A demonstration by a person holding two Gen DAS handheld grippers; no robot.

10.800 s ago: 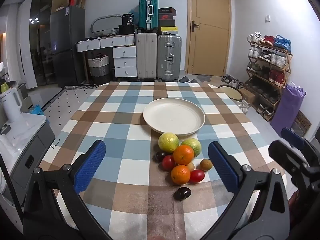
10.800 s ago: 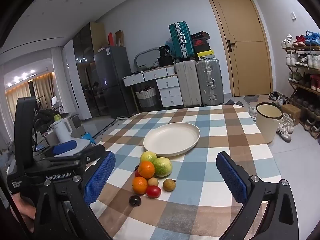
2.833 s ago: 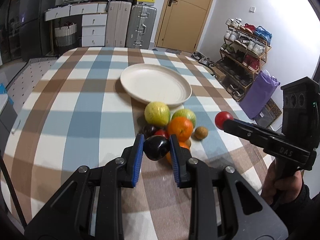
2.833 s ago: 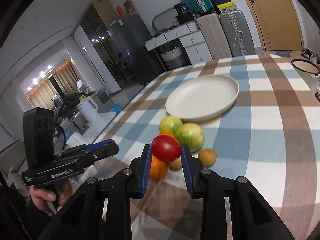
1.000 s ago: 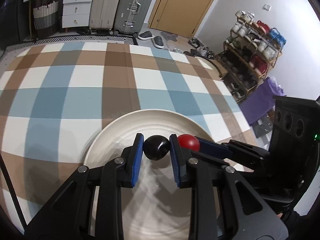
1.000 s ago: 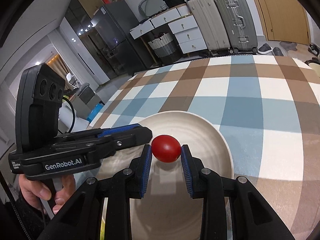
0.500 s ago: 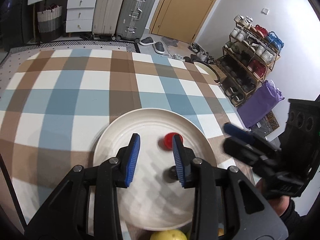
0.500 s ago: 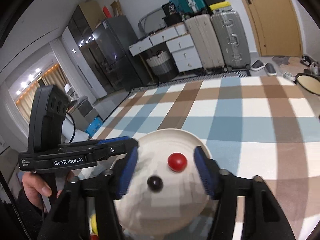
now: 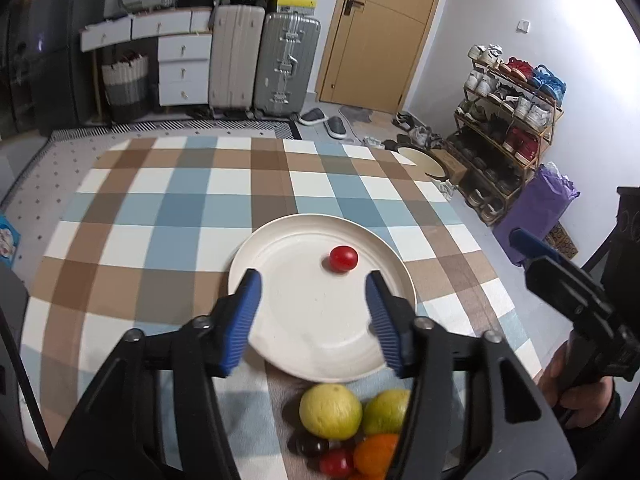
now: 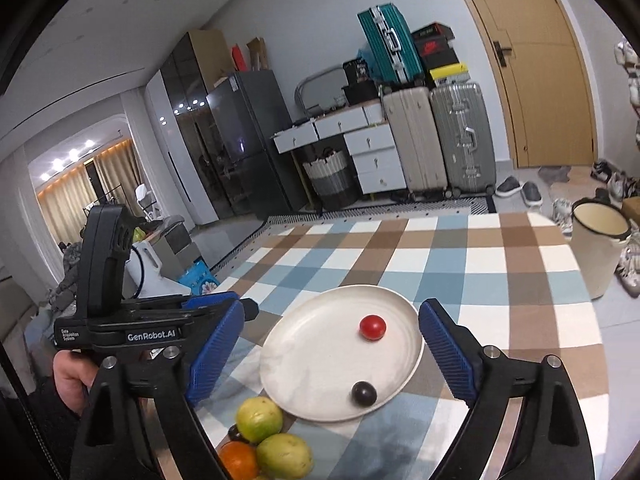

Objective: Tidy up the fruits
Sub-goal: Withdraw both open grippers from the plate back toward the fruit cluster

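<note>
Left gripper (image 9: 312, 312) open over plate (image 9: 280, 320); red tomato (image 9: 343, 258) just ahead.

Black hand-held gripper (image 10: 332, 344), blue ribbed pads (image 10: 446, 350), "GenRobot.AI" mark.

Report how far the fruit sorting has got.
Done: a red tomato and a dark plum lie on the white plate. In hand: nothing; the left tongs and right tongs are both open. Left: the pile beside the plate, including a yellow-green fruit, an orange and a small red one.
</note>
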